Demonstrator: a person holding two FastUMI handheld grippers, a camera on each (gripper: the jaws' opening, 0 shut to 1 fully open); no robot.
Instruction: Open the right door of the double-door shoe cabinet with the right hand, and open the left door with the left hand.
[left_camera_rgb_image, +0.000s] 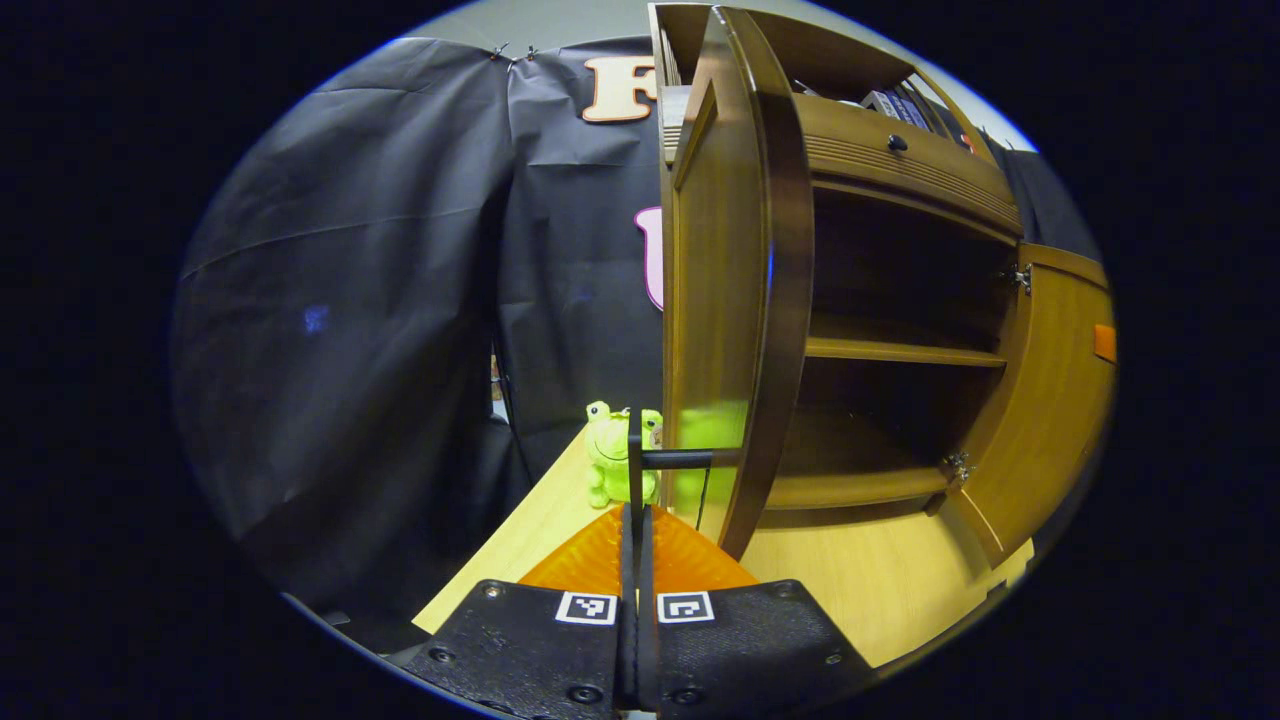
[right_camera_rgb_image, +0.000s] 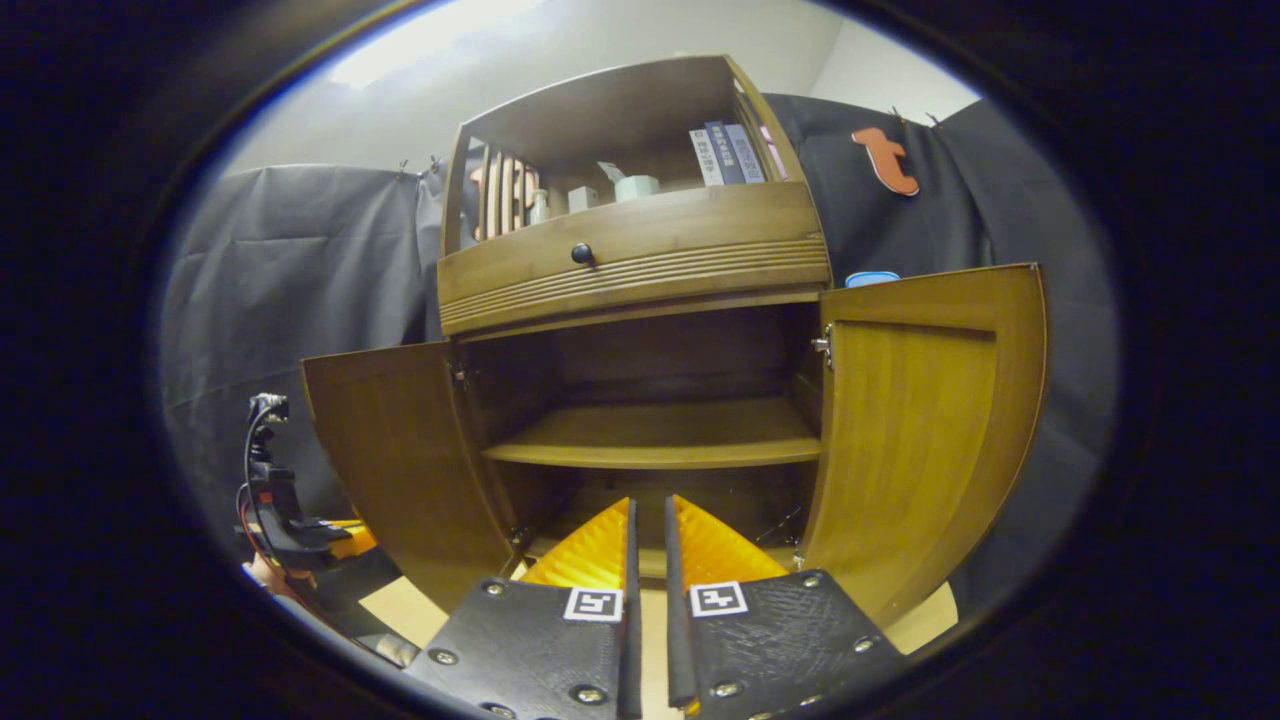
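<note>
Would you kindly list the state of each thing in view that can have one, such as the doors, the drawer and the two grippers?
Left door: swung open.
Right door: swung open.
Drawer: closed.
Left gripper: shut on the left door's handle.
Right gripper: nearly shut with a narrow gap, holding nothing, in front of the open cabinet.
Shelf: bare.
Frog toy: sitting upright on the table.

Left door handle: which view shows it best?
The left gripper view. There the left door handle runs as a dark bar from the left door to the left claw, shut on it. The right gripper view shows that door's inner face, no handle.
</note>
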